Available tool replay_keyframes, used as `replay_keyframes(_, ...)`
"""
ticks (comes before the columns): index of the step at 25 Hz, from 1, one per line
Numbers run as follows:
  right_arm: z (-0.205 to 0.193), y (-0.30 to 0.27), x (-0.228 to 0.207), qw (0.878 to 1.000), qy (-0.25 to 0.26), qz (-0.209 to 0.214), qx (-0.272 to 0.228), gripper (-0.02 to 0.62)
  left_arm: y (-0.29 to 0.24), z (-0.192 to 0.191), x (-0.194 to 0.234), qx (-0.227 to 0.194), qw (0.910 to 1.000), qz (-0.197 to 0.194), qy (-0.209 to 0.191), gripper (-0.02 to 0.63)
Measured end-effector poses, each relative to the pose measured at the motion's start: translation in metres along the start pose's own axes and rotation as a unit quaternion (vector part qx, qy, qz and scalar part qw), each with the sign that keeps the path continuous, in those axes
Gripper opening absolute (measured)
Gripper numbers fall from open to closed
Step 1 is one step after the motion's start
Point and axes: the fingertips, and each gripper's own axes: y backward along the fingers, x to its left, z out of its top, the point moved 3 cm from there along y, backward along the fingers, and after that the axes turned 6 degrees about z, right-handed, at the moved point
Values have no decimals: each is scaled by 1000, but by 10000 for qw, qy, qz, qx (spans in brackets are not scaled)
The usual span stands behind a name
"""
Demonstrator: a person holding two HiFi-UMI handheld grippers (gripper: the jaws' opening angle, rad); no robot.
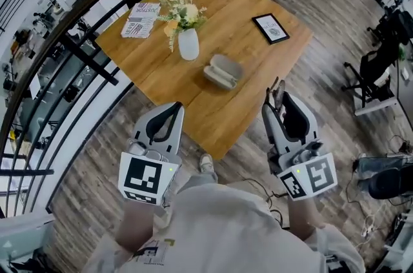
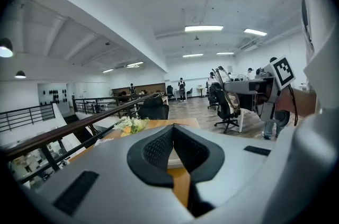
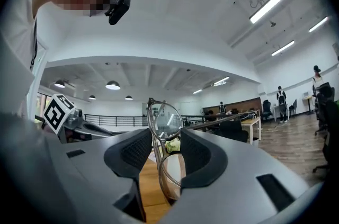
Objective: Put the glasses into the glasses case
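The glasses (image 3: 164, 118) stand pinched between the pads of the right tool (image 3: 165, 138), their top rising above its tips. In the right gripper view their long axis runs from 12 to 6 o'clock, one lens above the other. The lenses are clear and the rims thin and smoky brown. In the head view the open grey glasses case (image 1: 222, 71) lies on the tabletop (image 1: 245, 33), at 10 o'clock from that tool and apart from it. The left tool (image 1: 175, 108) has its jaws pressed together on nothing.

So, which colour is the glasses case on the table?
Pale grey-beige. The glasses case shows best in the head view.
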Motion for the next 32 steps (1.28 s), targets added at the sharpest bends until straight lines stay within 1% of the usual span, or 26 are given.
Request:
replay_keyframes(3,-6,-29,-3,9999,-90,76,31,190,-17,-3,17,12,10000,-49,-52,17)
replay_keyframes(7,-13,-50,-11,9995,-241,147,137,190,-33,-6,28,23,10000,-77,-34,17)
replay_keyframes(11,-21,-63,-22,9989,-263,254,299,190,-45,-11,33,91,10000,-6,37,17)
replay_keyframes(15,-28,-76,-30,9974,-249,496,452,191,-54,-13,36,191,9998,97,48,17)
replay_keyframes(21,-46,-104,-55,9918,-288,1038,689,190,-82,-20,34,436,9979,427,214,17)
replay_keyframes(23,-51,-111,-69,9895,-386,1174,753,190,-94,-17,31,436,9972,555,259,17)
replay_keyframes(26,-58,-127,-90,9843,-548,1449,845,191,-111,-17,33,434,9943,864,453,17)
replay_keyframes(32,-83,-159,-125,9712,-549,1979,1209,192,-145,-20,30,740,9877,1311,415,17)
